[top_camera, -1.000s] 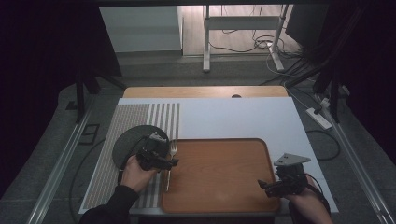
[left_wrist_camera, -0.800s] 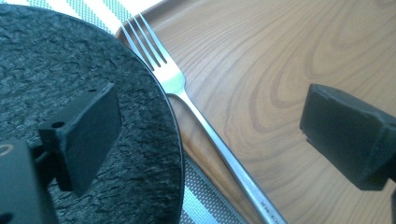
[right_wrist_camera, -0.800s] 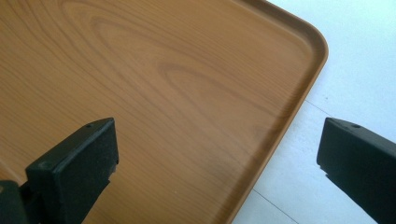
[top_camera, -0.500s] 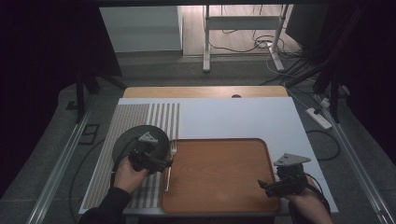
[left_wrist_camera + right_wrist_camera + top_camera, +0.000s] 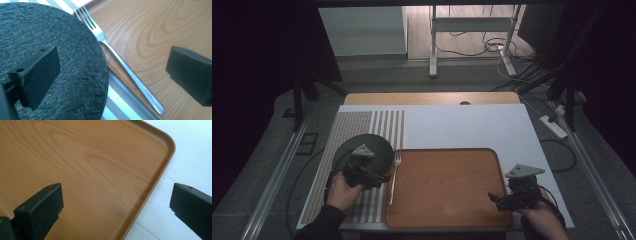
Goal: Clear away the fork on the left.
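A steel fork [image 5: 394, 172] [image 5: 120, 60] lies along the left rim of the wooden tray [image 5: 447, 187] [image 5: 162, 30], tines pointing away from me. A round dark slate plate [image 5: 362, 147] [image 5: 62, 50] sits just left of it on the striped placemat. My left gripper [image 5: 381, 178] [image 5: 112, 67] hovers over the plate's edge; its jaws have just been opening and now stand wide, with the fork lying free below the gap, untouched. My right gripper [image 5: 495, 199] [image 5: 117, 195] is open above the tray's near right corner [image 5: 87, 157], holding nothing.
The tray and plate rest on a white table cover [image 5: 462, 125] [image 5: 190, 152] with a striped placemat [image 5: 357, 125] at the left. The wooden table edge [image 5: 432, 98] runs along the far side. Cables and a stand lie on the floor beyond.
My left gripper has drawn back to the left, off the fork and over the plate, with its jaws spread wider. The fork stays at the tray's left rim. The right hand has kept still.
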Available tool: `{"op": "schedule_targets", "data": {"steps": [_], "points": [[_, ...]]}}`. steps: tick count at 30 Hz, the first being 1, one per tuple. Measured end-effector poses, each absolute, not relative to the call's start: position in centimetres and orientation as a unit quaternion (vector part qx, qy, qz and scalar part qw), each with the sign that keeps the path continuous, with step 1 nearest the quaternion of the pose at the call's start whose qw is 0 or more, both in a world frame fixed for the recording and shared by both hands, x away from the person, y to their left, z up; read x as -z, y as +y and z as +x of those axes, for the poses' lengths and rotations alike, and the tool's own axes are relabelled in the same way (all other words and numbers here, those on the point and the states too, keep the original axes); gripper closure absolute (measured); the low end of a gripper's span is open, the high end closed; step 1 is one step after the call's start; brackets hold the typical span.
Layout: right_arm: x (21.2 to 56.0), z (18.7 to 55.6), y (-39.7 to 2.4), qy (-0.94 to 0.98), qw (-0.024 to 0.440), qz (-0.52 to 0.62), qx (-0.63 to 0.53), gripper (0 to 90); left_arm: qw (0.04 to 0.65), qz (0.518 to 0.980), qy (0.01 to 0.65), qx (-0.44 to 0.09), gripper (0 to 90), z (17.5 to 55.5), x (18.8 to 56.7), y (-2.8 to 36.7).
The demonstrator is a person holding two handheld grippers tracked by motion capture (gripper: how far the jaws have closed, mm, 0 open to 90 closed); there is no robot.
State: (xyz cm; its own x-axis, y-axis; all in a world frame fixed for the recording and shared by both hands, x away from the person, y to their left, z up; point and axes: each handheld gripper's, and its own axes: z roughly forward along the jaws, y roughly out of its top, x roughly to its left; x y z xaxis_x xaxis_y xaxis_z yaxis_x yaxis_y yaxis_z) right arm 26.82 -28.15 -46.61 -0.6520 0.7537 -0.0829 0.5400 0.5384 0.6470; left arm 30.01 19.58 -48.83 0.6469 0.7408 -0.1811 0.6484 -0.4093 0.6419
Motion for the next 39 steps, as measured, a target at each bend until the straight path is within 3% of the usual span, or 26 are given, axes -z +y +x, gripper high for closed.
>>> {"op": "schedule_targets", "data": {"steps": [8, 39], "points": [[46.6, 26.8, -28.1, 0.859, 0.179, 0.376, -0.297, 0.0, 0.347, 0.842, 0.404, -0.084, 0.0, 29.2, 48.9, 20.2], [46.5, 26.8, -28.4, 0.849, 0.18, 0.388, -0.31, 0.0, 0.371, 0.817, 0.436, -0.068, 0.0, 25.5, 49.2, 23.9]]}}
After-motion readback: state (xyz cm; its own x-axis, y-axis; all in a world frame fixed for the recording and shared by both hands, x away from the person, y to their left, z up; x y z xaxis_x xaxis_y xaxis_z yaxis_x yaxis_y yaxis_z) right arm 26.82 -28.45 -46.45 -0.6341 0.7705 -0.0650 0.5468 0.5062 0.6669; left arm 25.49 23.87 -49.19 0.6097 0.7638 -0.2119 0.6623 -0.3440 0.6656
